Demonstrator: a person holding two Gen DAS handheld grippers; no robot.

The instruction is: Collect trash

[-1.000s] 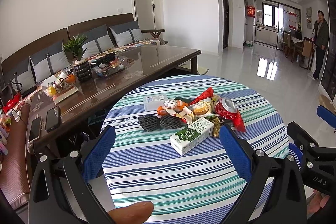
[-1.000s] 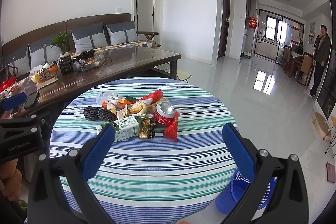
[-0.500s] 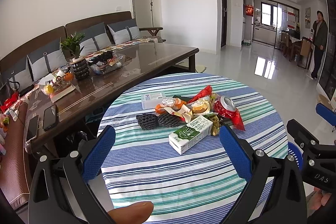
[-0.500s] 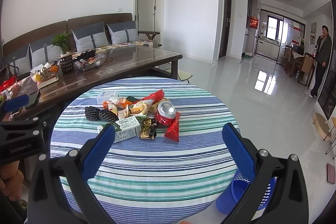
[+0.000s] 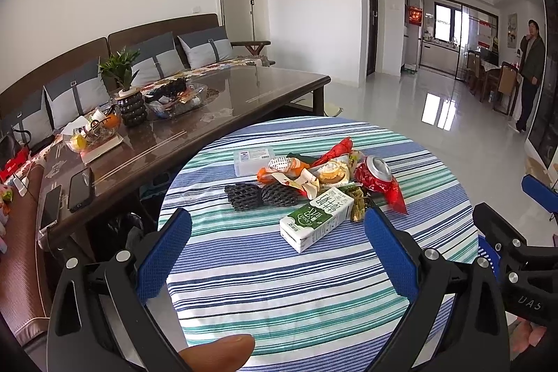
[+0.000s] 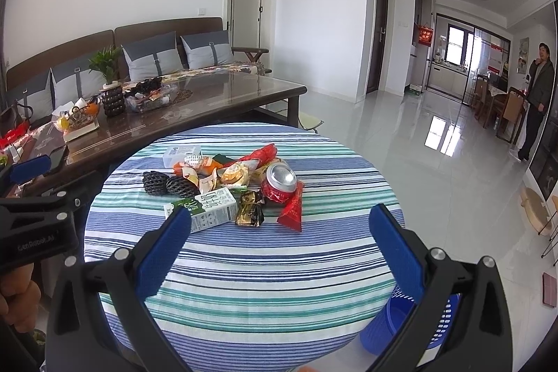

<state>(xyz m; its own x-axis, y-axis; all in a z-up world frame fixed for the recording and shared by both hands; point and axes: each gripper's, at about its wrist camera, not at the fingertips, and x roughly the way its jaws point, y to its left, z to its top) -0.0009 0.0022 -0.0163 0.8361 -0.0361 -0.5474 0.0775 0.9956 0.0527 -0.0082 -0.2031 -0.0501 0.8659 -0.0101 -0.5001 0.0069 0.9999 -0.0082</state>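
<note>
Both claws hang over the near edge of the round striped counter [image 5: 314, 285], the left claw [image 5: 277, 253] and the right claw [image 6: 279, 246] each with blue pads spread wide apart and nothing between them. The trash sits in one tight heap toward the far middle of the cloth: a green-and-white milk carton [image 5: 315, 218] lying on its side nearest us, a crushed red can [image 6: 280, 185] to the right of it with a red wrapper [image 6: 292, 210] trailing off its near side, two black foam nets [image 5: 261, 196] on the left, a gold wrapper [image 6: 249, 213] just beside the carton, and a clear plastic box [image 5: 254, 160] at the far left. The blue bin [image 6: 411, 326] stands on the floor below the counter's near right edge, half hidden by the right claw. Nothing looks collected yet. The worry, to my eye, is how crowded the pile is: reaching for the carton could nudge the can or the loose wrappers sideways, and the can may roll off the cloth. Thin wrappers could also slip from the pads, and a careless drop toward the bin might miss it, since it sits tucked low under the rim.
</note>
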